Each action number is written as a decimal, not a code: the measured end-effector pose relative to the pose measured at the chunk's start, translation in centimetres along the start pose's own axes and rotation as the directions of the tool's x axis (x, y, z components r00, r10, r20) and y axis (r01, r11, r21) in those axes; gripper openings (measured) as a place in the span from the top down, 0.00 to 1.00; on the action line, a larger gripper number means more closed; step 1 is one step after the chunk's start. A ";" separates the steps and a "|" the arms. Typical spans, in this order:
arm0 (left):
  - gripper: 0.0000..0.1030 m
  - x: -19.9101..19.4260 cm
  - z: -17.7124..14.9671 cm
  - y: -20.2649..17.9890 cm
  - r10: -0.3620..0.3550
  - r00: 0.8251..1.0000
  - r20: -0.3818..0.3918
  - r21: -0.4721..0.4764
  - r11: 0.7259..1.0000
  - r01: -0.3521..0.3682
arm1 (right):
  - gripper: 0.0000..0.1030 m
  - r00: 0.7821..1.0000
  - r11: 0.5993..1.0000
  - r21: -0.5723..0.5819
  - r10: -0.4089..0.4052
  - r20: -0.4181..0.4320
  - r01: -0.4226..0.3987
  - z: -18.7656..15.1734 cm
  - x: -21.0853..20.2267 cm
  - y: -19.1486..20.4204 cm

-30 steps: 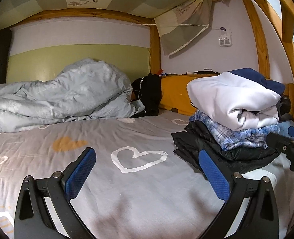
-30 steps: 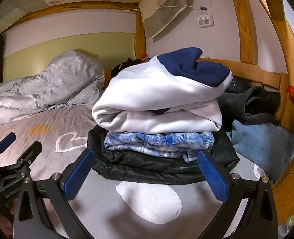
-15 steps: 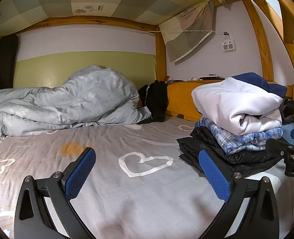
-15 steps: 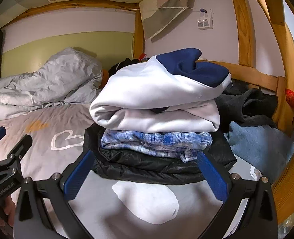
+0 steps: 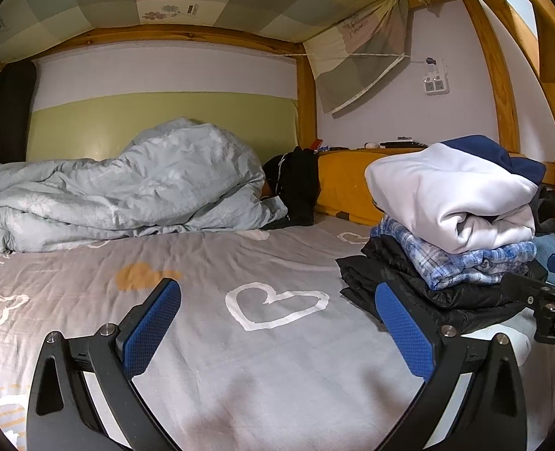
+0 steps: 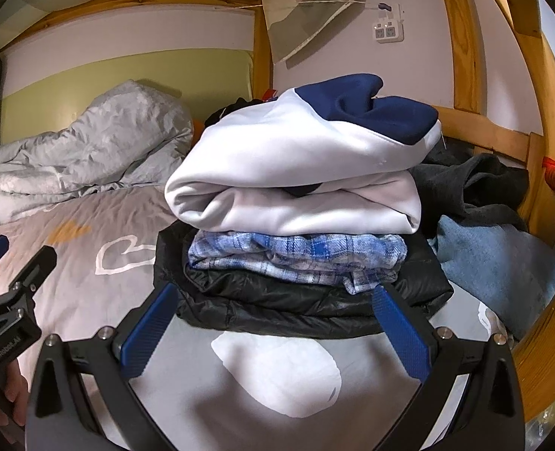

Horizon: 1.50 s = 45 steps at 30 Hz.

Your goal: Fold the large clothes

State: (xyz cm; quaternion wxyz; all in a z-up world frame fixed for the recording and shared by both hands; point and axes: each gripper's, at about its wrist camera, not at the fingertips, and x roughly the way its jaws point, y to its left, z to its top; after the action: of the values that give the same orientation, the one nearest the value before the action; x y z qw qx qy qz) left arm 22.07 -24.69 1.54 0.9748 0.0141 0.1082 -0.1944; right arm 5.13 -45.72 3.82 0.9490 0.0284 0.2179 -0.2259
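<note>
A stack of folded clothes stands on the grey heart-print bed sheet (image 5: 239,263): a white and navy sweatshirt (image 6: 300,173) on top, a blue plaid shirt (image 6: 296,255) under it, a black puffer jacket (image 6: 296,300) at the bottom. The stack also shows at the right in the left wrist view (image 5: 450,203). My right gripper (image 6: 273,327) is open and empty, just in front of the stack. My left gripper (image 5: 277,319) is open and empty over bare sheet, left of the stack.
A crumpled grey duvet (image 5: 127,191) lies at the back left. A black garment (image 5: 296,184) and an orange pillow (image 5: 345,184) sit by the far post. Unfolded dark (image 6: 476,188) and blue (image 6: 495,263) clothes lie right of the stack against the wooden rail (image 6: 502,139).
Both grippers have drawn back slightly and tilted up; the stack sits a little lower in both views. Nothing was grasped or released.
</note>
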 end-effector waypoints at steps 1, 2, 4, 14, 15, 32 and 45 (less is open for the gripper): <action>0.00 0.1 0.0 0.0 0.003 1.000 -0.006 0.000 1.000 -0.003 | 0.00 1.000 1.000 -0.006 -0.002 0.004 0.002 0.0 0.0 0.1; 0.00 0.2 0.0 0.0 0.001 1.000 -0.009 0.000 1.000 -0.001 | 0.00 1.000 1.000 -0.015 -0.005 0.009 0.005 -0.1 -0.1 0.2; 0.00 0.1 0.0 0.1 0.000 1.000 -0.008 -0.004 1.000 0.000 | 0.00 1.000 0.999 -0.031 -0.007 0.014 0.008 -0.1 0.1 0.5; 0.00 0.1 -0.1 0.2 0.002 1.000 -0.009 -0.005 1.000 -0.002 | 0.00 1.000 1.000 -0.024 -0.004 0.019 0.004 0.0 0.1 0.6; 0.00 0.1 -0.1 0.2 0.002 1.000 -0.012 -0.006 1.000 -0.002 | 0.00 1.000 1.000 -0.020 -0.005 0.021 0.006 0.1 0.1 0.5; 0.00 0.2 -0.2 0.9 0.001 0.999 -0.035 -0.020 1.000 -0.002 | 0.00 1.000 1.000 0.024 0.020 -0.014 -0.020 0.0 0.2 -0.4; 0.00 0.3 -0.2 0.7 0.003 0.999 -0.042 0.003 1.000 -0.003 | 0.00 1.000 0.999 -0.033 0.001 0.020 -0.001 0.1 -0.2 0.5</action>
State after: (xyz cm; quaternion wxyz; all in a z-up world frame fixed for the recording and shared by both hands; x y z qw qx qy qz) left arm 22.53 -24.14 1.24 0.9726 0.0199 0.1281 -0.1928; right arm 5.22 -45.18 3.95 0.9516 0.0104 0.2123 -0.2220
